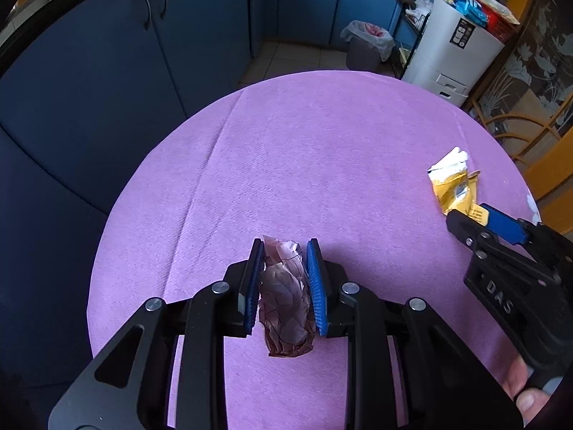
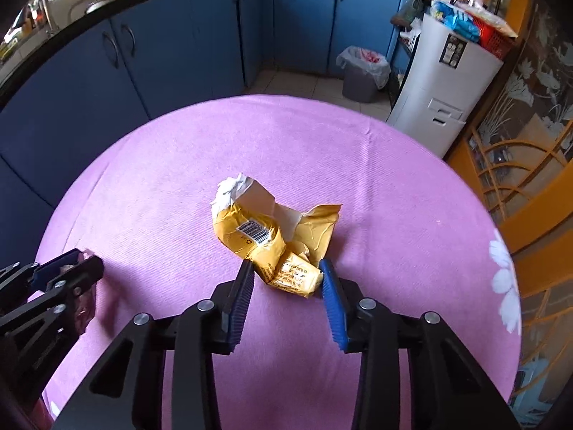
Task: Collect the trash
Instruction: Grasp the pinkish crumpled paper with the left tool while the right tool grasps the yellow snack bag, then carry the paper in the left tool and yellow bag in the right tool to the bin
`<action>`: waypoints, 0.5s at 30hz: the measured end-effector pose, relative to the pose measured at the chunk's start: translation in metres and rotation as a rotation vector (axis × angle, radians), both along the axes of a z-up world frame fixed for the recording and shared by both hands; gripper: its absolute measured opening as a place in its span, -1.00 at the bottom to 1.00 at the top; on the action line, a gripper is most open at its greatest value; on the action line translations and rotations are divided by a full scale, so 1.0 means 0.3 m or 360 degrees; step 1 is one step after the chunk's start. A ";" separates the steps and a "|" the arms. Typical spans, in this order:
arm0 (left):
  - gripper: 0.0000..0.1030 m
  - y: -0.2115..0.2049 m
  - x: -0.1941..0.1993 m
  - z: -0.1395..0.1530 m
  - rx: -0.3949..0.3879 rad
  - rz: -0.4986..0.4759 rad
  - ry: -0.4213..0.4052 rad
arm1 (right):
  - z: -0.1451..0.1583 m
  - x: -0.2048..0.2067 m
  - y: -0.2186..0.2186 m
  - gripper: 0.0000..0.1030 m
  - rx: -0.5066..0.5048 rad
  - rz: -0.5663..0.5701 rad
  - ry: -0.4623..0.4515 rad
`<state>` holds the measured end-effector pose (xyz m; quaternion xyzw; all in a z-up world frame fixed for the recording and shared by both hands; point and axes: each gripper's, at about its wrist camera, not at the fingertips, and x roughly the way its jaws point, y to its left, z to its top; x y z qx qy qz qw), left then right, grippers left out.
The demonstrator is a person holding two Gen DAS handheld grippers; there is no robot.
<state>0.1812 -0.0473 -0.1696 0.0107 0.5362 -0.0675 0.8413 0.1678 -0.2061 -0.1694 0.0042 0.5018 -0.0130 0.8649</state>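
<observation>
Both views are daylight-lit and fairly bright mid-frame, with a strong violet cast on the tablecloth [image 1: 322,150]. Light looks to come from the upper left, where the counter area [image 2: 53,10] blows out to near white. Shadows are soft and short; a faint one sits under the yellow wrapper [image 2: 272,236]. Blue cabinets [image 1: 89,82] go dark and lose detail. Heavy fisheye bend: counter edge and table rim curve hard, corners vignette to black. Centre is sharp, barcode bars readable. Edges smear, and the thumb [image 1: 526,390] at the lower right of the left view is soft. No motion blur visible.
</observation>
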 end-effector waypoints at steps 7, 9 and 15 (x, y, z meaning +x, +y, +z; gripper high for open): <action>-0.50 -0.047 -0.054 0.048 0.0004 -0.0067 -0.0050 | 0.061 -0.097 -0.054 -0.29 0.0065 -0.0055 -0.0011; -0.50 -0.064 -0.076 0.065 0.0003 -0.0088 -0.0068 | 0.072 -0.133 -0.078 -0.29 0.0088 -0.0080 -0.0019; -0.50 -0.129 -0.139 0.120 0.0008 -0.0162 -0.0130 | 0.110 -0.251 -0.165 -0.29 0.0107 -0.0173 -0.0052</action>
